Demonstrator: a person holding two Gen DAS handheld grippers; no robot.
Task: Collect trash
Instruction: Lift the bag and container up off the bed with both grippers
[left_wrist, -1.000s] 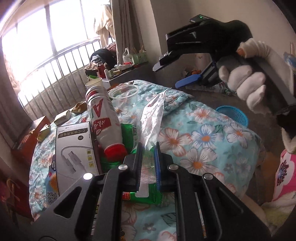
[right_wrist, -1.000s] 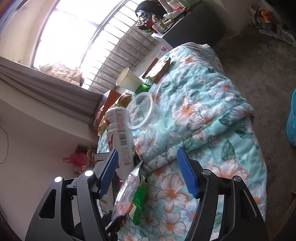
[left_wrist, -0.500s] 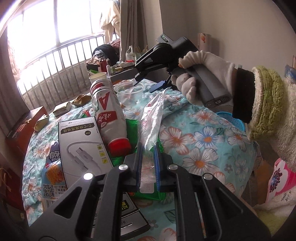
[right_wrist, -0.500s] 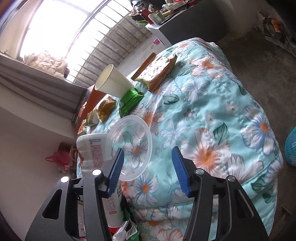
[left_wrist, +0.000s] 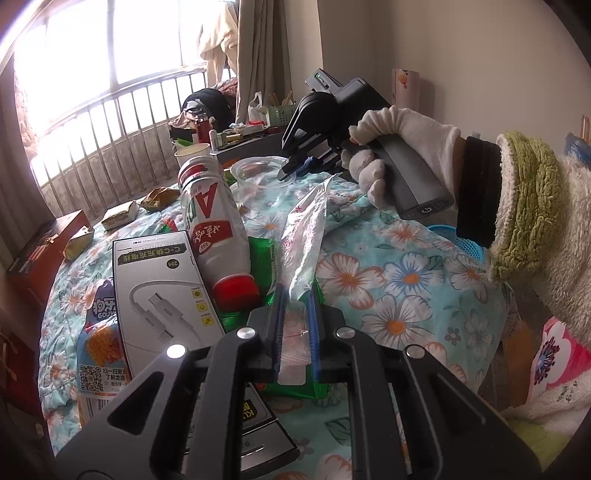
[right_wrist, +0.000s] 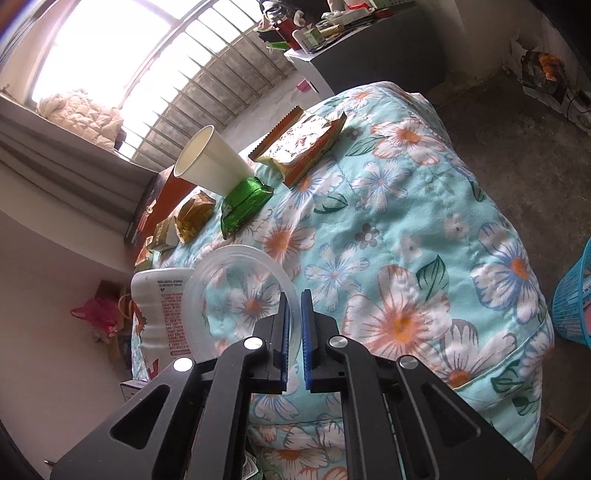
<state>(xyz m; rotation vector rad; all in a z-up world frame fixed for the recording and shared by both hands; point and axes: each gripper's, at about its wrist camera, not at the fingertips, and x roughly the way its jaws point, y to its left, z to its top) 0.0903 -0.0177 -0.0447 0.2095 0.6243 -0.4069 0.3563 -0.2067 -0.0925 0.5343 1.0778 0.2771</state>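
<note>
My left gripper (left_wrist: 296, 295) is shut on a clear plastic bag (left_wrist: 306, 232) that stands up from its fingers over the floral table cover (left_wrist: 388, 280). My right gripper (right_wrist: 294, 299) is shut on the rim of a clear plastic cup (right_wrist: 236, 295); in the left wrist view it (left_wrist: 291, 168) pinches that cup (left_wrist: 258, 173) at the far side of the table. A white bottle with a red cap (left_wrist: 216, 229) lies beside a grey cable box (left_wrist: 159, 291) and green wrappers (left_wrist: 266, 258).
A paper cup (right_wrist: 210, 162), a green packet (right_wrist: 243, 206), a brown snack bag (right_wrist: 303, 147) and small yellow wrappers (right_wrist: 192, 214) lie farther back. A blue basket (right_wrist: 572, 295) stands on the floor to the right. A cluttered side table (left_wrist: 236, 136) stands by the window.
My right gripper moved down to the clear cup and shut on its rim; it was wide open before. My left gripper kept hold of the plastic bag.
</note>
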